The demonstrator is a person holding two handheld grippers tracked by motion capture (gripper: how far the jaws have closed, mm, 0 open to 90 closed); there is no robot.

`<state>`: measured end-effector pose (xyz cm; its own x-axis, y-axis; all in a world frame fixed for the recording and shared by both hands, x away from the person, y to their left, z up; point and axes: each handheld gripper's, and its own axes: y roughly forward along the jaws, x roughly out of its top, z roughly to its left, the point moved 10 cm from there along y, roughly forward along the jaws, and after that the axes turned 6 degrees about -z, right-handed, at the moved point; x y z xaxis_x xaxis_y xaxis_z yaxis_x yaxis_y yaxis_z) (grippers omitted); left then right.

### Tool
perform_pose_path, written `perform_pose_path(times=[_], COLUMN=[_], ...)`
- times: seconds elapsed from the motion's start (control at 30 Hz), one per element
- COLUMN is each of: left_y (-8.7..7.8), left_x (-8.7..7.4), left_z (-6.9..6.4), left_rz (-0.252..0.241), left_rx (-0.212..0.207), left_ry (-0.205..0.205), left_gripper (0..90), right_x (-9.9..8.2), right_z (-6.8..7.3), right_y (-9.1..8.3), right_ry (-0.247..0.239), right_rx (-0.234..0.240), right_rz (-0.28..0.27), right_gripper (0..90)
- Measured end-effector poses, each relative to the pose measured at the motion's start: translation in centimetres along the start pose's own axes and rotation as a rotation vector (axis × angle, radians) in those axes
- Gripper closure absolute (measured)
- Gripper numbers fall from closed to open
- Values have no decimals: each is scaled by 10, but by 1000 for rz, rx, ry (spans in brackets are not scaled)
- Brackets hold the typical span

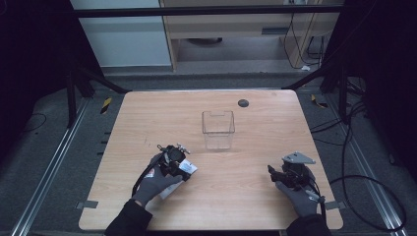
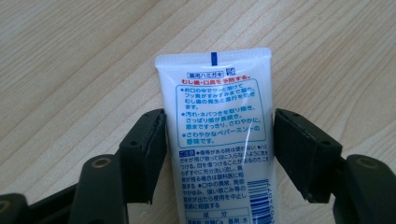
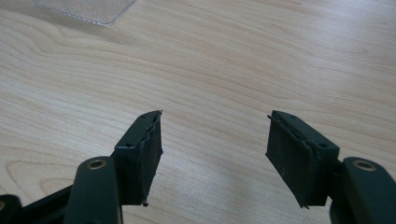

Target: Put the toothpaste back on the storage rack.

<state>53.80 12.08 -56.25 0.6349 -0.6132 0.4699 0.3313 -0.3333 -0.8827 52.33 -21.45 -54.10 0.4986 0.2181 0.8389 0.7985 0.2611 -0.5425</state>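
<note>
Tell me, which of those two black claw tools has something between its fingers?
The left gripper: a white toothpaste tube with blue Japanese print lies between its fingers on the table. The right gripper stands open, with bare wood between its fingers.

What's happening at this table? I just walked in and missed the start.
A person works with a handheld gripper in each hand. The left gripper straddles a white toothpaste tube lying flat on the wooden table; its jaws flank the tube's sides, but whether they already press it is unclear. The right gripper hangs open with nothing between its jaws, over bare wood. A clear plastic bin stands upright near the table's middle.
</note>
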Motion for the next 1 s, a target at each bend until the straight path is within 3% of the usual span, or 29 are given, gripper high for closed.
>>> perform_pose_path(times=[0.53,0.7,1.0], left_y=[0,-6,-17], left_x=[-2,-3,-4], left_z=[-4,-7,-9], left_rz=[23,31,24], left_rx=[16,23,3], left_ry=[3,22,13], left_gripper=[397,467,625], right_x=[0,0,0], right_z=[-1,-2,-2], right_y=[0,-1,-1], right_ry=[-1,3,2], right_rx=[0,-2,-1], right_rz=[2,2,3], right_gripper=[354,354,353])
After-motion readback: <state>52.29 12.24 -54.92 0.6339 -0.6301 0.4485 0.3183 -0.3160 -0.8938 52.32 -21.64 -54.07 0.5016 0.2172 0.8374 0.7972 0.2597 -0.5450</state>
